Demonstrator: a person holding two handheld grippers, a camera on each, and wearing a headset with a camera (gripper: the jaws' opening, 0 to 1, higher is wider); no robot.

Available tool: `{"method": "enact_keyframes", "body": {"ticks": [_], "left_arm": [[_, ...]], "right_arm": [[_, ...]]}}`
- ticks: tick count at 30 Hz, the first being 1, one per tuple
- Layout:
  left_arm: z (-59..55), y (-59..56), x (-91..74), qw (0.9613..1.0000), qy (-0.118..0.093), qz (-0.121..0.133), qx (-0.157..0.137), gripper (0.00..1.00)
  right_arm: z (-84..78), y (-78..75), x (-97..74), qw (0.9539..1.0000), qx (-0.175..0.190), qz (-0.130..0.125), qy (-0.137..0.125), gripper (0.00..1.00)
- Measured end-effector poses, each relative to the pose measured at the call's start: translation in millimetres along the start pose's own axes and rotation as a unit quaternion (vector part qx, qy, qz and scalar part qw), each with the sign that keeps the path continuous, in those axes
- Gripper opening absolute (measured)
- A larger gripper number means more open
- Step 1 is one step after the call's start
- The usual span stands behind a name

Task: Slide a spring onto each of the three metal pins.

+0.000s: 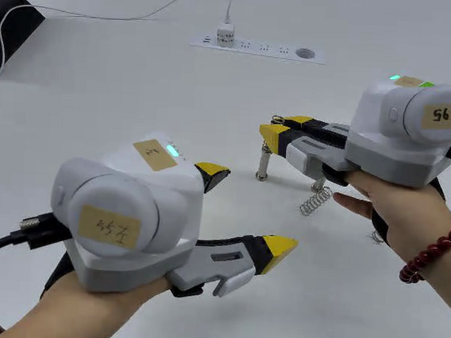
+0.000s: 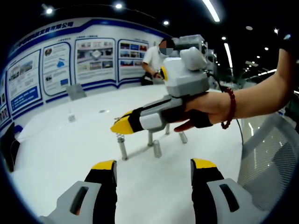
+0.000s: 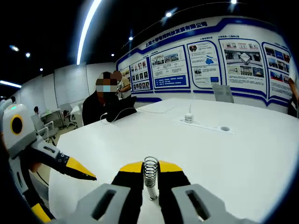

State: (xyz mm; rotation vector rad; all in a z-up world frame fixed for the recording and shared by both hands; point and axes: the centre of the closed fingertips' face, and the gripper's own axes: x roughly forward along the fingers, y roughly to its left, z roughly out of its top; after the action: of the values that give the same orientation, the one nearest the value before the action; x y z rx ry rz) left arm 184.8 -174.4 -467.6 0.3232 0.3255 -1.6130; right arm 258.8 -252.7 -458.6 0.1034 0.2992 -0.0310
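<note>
My right gripper point(image 3: 150, 165) is clamped on a spring point(image 3: 150, 175), holding it upright with its lower end at the top of a metal pin point(image 3: 152, 193), lined up to slide straight down. My left gripper point(image 1: 254, 207) hangs at the pin's seven o'clock, jaws apart, clear of the work. A loose spring point(image 1: 316, 201) lies on the table point(image 1: 140, 77) at the pin's four o'clock, handy for another pin.

**Tape labels and wall lettering**
I read what looks like "595", handwritten, on the tan tape label point(image 1: 442, 115) on the right gripper point(image 1: 276, 131). The left gripper point(image 1: 260, 207) has a rear tape label point(image 1: 108, 226) with handwritten digits I can't make out for certain. The Chinese lettering on the wall banner point(image 3: 174, 33) and the posters point(image 3: 205, 58) below it is too small for me to read.
</note>
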Motion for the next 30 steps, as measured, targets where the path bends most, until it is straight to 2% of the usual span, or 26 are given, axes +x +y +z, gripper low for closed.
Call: {"method": "enact_keyframes", "body": {"ticks": [4,11,14,18,30], "left_arm": [[0.8,-0.5,-0.1,1.0,-0.002,0.0,0.0,0.65],[0.1,-0.8,-0.1,1.0,0.0,-0.002,0.002,0.65],[-0.6,-0.8,-0.1,1.0,0.002,-0.002,0.002,0.65],[-0.3,-0.8,-0.1,1.0,0.001,-0.002,0.001,0.65],[0.1,0.3,-0.6,1.0,0.001,-0.001,0.001,0.64]], "right_arm": [[-6.8,0.5,1.4,0.9999,-0.012,-0.002,0.012,0.12],[-5.7,0.3,4.6,0.9999,-0.01,-0.006,0.011,0.12],[-7.0,1.6,4.8,0.9997,-0.02,-0.005,0.015,0.12],[-12.1,2.3,5.5,0.9991,-0.034,-0.005,0.025,0.12],[-27.3,2.5,10.0,0.9981,-0.037,-0.006,0.048,0.12]]}}
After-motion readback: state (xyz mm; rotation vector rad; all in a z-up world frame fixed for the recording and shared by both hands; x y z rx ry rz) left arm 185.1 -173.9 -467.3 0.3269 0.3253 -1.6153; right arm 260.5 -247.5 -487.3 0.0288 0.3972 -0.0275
